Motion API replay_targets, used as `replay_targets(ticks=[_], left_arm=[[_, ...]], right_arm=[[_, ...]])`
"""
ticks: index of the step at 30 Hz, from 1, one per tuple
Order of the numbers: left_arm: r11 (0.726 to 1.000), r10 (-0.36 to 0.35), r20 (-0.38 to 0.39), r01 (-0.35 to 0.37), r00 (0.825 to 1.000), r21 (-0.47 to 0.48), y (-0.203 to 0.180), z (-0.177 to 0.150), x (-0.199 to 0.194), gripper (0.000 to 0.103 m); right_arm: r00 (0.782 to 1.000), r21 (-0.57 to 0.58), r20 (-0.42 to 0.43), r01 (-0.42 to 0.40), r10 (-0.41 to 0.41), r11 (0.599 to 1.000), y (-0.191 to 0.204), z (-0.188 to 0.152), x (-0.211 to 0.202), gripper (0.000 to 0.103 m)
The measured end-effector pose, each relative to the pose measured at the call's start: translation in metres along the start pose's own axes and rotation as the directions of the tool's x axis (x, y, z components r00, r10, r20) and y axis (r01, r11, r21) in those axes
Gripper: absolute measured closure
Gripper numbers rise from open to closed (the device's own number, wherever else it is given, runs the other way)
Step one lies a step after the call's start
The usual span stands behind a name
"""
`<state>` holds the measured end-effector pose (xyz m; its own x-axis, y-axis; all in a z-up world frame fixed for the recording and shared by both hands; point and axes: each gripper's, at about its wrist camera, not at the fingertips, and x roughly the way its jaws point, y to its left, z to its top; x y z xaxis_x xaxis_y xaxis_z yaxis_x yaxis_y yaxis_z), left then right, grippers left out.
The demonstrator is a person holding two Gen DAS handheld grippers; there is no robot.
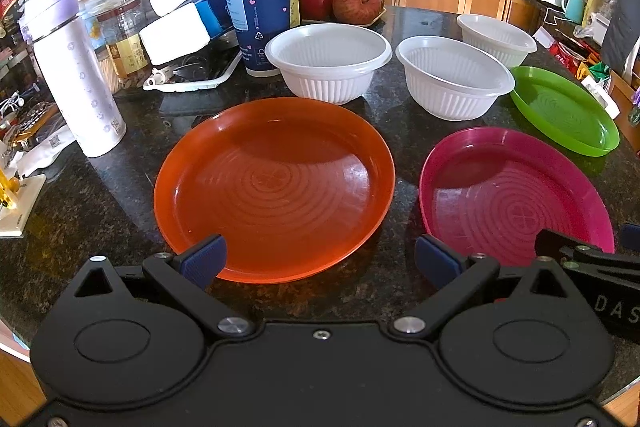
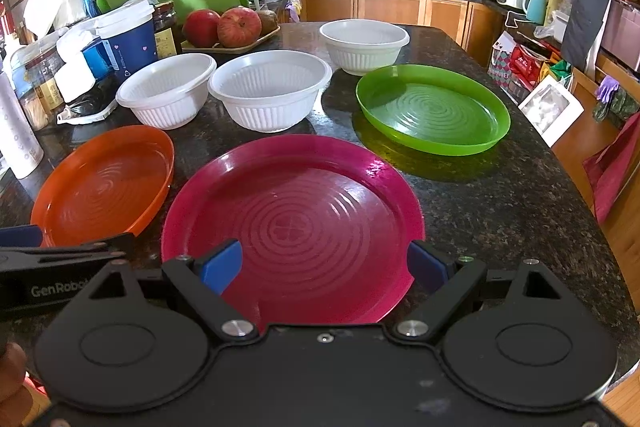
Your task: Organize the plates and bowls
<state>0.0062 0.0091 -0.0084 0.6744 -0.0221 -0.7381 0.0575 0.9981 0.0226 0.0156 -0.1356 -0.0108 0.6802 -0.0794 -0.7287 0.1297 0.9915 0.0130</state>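
Both tools, left (image 1: 320,259) and right (image 2: 326,265), spread wide, empty. Pink plate (image 2: 292,223): light, stiff, slick plastic; best pinched at rim.

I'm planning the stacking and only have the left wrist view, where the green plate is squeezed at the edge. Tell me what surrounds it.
Observer: In the right wrist view, the green plate lies flat on bare counter, touching nothing.
Operator: Report the bowl behind it.
Observer: The far white bowl sits just beyond the green plate's rim, apart, upright, empty.
Operator: Give me the right gripper.
Observer: The right gripper is open over the pink plate's near edge, holding nothing.
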Motion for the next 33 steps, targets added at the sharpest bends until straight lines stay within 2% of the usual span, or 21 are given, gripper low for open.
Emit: replay_targets(ticks=[14, 17, 21, 23, 25, 27, 30, 33], left_arm=[[1.000, -0.008, 0.003, 0.008, 1.000, -0.003, 0.003, 0.000, -0.001, 0.004], [1.000, -0.009, 0.027, 0.009, 1.000, -0.004, 0.005, 0.000, -0.004, 0.007], [1.000, -0.004, 0.080, 0.003, 0.997, 0.005, 0.006, 0.001, -0.012, 0.008], [1.000, -0.006, 0.103, 0.005, 0.995, 0.011, 0.006, 0.003, -0.014, 0.008], [1.000, -0.012, 0.117, 0.010, 0.993, 0.019, 0.008, 0.005, -0.015, 0.008], [0.999, -0.023, 0.131, 0.019, 0.991, 0.032, 0.009, 0.007, -0.015, 0.008], [0.998, -0.038, 0.152, 0.030, 0.988, 0.052, 0.011, 0.010, -0.015, 0.008], [0.996, -0.064, 0.168, 0.052, 0.984, 0.071, 0.014, 0.013, -0.015, 0.008]], right_arm=[[1.000, -0.002, 0.013, -0.006, 0.006, 1.000, 0.002, -0.001, -0.003, 0.009], [0.999, -0.013, 0.042, -0.011, 0.012, 1.000, 0.004, -0.002, -0.007, 0.010], [0.992, -0.046, 0.124, 0.000, 0.005, 0.999, 0.010, -0.003, -0.015, 0.010], [0.981, -0.071, 0.192, 0.038, -0.024, 0.997, 0.015, -0.005, -0.020, 0.009], [0.969, -0.080, 0.233, 0.110, -0.089, 0.991, 0.021, -0.007, -0.022, 0.003], [0.965, -0.074, 0.237, 0.132, -0.111, 0.988, 0.023, -0.007, -0.020, 0.003], [0.976, -0.037, 0.205, 0.078, -0.068, 0.996, 0.020, -0.005, -0.016, 0.006], [0.968, -0.010, 0.237, 0.084, -0.079, 0.996, 0.022, -0.006, -0.017, 0.009]])
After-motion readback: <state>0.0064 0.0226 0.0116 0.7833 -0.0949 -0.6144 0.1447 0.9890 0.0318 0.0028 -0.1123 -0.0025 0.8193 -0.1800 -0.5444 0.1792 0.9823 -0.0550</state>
